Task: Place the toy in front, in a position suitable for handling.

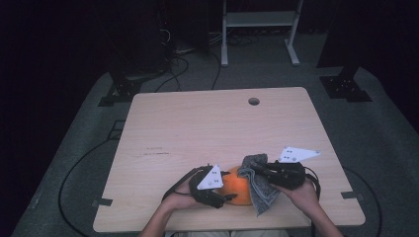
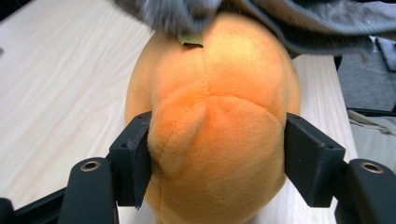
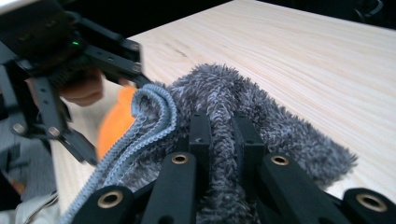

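Observation:
An orange plush toy [image 1: 236, 190] lies near the front edge of the wooden table [image 1: 207, 128]. My left gripper [image 1: 225, 190] is shut on it; in the left gripper view both pads press into the sides of the plush toy [image 2: 219, 130]. A grey fluffy cloth [image 1: 259, 190] drapes over the toy's right side and hangs down toward the table. My right gripper [image 1: 257, 170] is shut on the cloth, and in the right gripper view the cloth [image 3: 280, 126] is pinched between the two jaws of that gripper [image 3: 220, 135]. The cloth [image 2: 299, 18] covers the toy's far end.
A round hole [image 1: 253, 101] sits in the tabletop near its far edge. Small printed text [image 1: 155, 150] marks the left middle. Beyond the table, a white frame [image 1: 259, 29] and black stand bases [image 1: 346, 86] rest on the grey floor with cables.

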### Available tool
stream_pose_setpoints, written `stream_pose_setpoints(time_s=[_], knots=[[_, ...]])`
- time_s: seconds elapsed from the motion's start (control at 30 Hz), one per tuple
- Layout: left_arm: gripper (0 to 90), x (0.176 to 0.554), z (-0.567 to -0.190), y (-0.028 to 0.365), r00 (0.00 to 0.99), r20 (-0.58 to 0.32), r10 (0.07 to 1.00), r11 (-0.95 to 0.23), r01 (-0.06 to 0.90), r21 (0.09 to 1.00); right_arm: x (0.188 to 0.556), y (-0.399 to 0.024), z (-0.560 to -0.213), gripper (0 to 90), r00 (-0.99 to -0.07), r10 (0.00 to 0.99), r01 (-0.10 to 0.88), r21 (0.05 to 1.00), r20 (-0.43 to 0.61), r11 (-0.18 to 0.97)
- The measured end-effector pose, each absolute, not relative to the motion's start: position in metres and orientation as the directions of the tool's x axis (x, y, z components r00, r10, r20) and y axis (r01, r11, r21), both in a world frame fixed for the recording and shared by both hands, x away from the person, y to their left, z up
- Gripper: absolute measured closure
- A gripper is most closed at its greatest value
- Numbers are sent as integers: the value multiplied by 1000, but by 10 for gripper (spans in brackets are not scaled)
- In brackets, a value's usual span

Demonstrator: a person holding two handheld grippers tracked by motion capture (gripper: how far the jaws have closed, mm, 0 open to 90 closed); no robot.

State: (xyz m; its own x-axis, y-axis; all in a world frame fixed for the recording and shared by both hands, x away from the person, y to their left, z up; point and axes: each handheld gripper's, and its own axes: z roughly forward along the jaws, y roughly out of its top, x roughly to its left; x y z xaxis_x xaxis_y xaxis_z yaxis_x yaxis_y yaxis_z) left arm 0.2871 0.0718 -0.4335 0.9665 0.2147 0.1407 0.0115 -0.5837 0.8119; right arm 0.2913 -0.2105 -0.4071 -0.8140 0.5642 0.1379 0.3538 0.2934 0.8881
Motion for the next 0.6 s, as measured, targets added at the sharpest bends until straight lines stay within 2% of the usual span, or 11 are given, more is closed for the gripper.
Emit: stream_pose_setpoints(time_s=[0.17,0.27,0.4,0.6], knots=[[322,292,-435,79,971,101,215,-586,46,809,299,-234,-425,800,-760,607,438,873,232,215],[318,292,-435,78,972,82,218,-589,64,806,297,-237,-425,800,-763,592,431,887,261,164],[318,293,-435,82,974,78,212,-595,65,801,296,-231,-423,800,-773,585,415,893,245,175],[313,294,-436,86,975,65,212,-598,76,798,298,-239,-439,799,-748,611,462,863,258,201]])
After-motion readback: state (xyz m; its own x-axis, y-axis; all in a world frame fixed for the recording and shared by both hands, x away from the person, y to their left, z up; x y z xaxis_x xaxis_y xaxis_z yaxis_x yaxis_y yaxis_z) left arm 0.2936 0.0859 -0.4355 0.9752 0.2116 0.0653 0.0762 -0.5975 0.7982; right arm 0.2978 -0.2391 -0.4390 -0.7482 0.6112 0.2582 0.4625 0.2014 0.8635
